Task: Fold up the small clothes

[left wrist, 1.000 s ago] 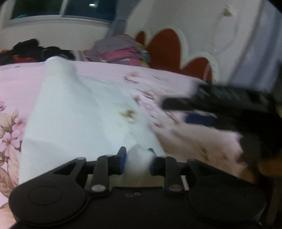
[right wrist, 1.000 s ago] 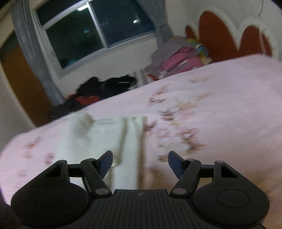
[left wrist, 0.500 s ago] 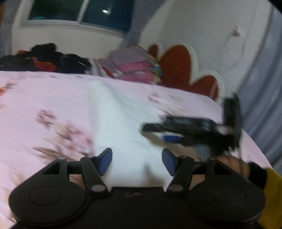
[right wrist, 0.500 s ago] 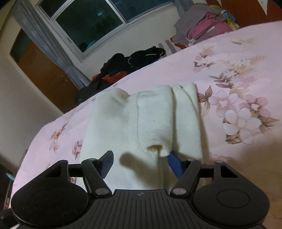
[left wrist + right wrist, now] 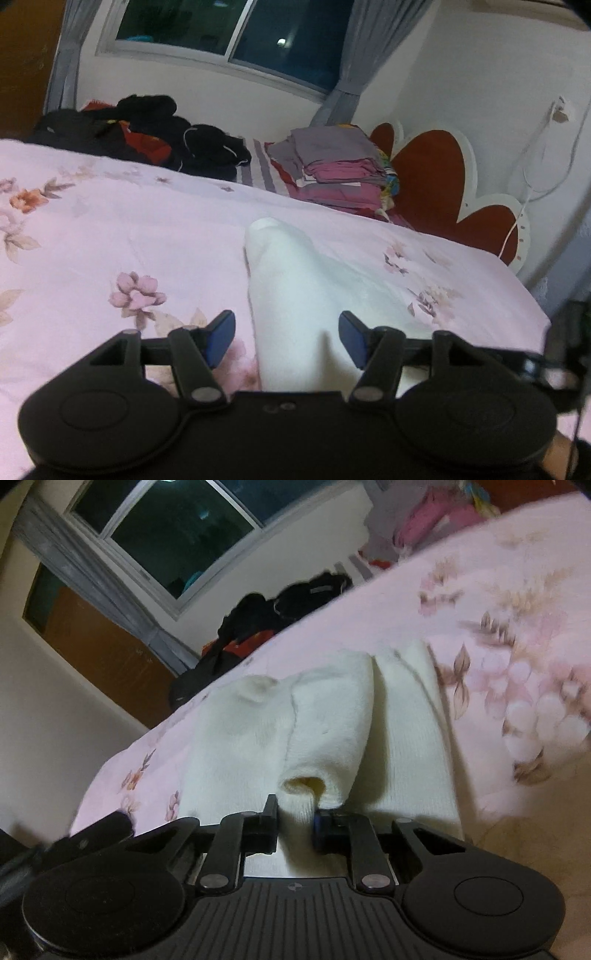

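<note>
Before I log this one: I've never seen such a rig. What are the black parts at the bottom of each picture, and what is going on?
There is no robot. A person holds a two-finger claw in each hand, and each carries a fisheye camera looking forward along its fingers. The left picture shows the left claw, open above a cream knit garment on a pink floral bedspread. The right picture shows the right claw, whose jaws have just been closing and now pinch a fold of the garment. Farther back lie a stack of folded clothes and a dark clothes heap.
</note>
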`<state>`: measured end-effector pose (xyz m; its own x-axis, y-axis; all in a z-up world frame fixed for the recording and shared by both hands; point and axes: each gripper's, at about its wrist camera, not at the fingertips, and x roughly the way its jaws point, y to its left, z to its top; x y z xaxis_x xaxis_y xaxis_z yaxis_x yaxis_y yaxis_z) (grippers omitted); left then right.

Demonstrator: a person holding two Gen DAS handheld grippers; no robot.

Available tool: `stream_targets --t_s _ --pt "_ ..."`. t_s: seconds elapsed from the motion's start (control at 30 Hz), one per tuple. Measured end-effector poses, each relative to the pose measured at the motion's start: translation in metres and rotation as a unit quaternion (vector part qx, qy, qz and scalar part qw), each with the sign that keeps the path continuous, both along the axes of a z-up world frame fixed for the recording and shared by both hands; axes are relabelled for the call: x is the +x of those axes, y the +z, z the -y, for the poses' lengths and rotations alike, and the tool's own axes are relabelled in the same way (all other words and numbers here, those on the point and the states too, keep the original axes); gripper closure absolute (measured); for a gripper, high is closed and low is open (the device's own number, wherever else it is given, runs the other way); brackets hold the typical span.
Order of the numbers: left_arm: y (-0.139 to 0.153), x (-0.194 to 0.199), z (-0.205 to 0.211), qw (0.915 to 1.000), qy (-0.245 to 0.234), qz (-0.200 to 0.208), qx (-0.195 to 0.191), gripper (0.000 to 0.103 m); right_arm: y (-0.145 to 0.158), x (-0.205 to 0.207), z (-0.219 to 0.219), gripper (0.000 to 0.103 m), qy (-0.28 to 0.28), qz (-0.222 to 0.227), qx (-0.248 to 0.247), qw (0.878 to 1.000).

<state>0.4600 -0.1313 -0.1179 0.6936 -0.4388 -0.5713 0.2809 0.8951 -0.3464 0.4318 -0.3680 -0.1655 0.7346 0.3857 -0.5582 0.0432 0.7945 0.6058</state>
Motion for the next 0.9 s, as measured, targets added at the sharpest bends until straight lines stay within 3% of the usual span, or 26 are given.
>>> stream_targets --t_s 0.2,0.3,0.4,0.5,0.63,0.9 --pt "-0.009 0.002 0.026 0.9995 -0.031 0.0 0.003 0.043 0.021 -0.023 0.017 0.087 -0.004 0.026 -0.066 0.997" --pt "-0.024 0.004 0.037 0.9989 -0.037 -0.023 0.019 0.044 0.001 -0.02 0.026 0.087 0.019 -0.014 -0.041 0.999" --pt "-0.037 0.006 0.042 0.9975 -0.035 -0.045 0.042 0.044 -0.005 -0.018 0.033 0.087 0.011 -0.013 -0.019 1.0" --pt "-0.044 0.006 0.038 0.997 -0.029 -0.059 0.04 0.043 -0.002 -0.012 0.032 0.086 0.015 -0.017 -0.021 1.0" --pt "-0.045 -0.001 0.032 0.9967 -0.031 -0.067 0.035 0.043 0.003 -0.032 0.04 0.072 0.007 -0.03 -0.001 1.0" --pt "-0.049 -0.027 0.024 0.9944 -0.057 -0.077 0.045 0.043 0.002 -0.075 0.038 0.072 0.031 -0.059 -0.004 0.998"
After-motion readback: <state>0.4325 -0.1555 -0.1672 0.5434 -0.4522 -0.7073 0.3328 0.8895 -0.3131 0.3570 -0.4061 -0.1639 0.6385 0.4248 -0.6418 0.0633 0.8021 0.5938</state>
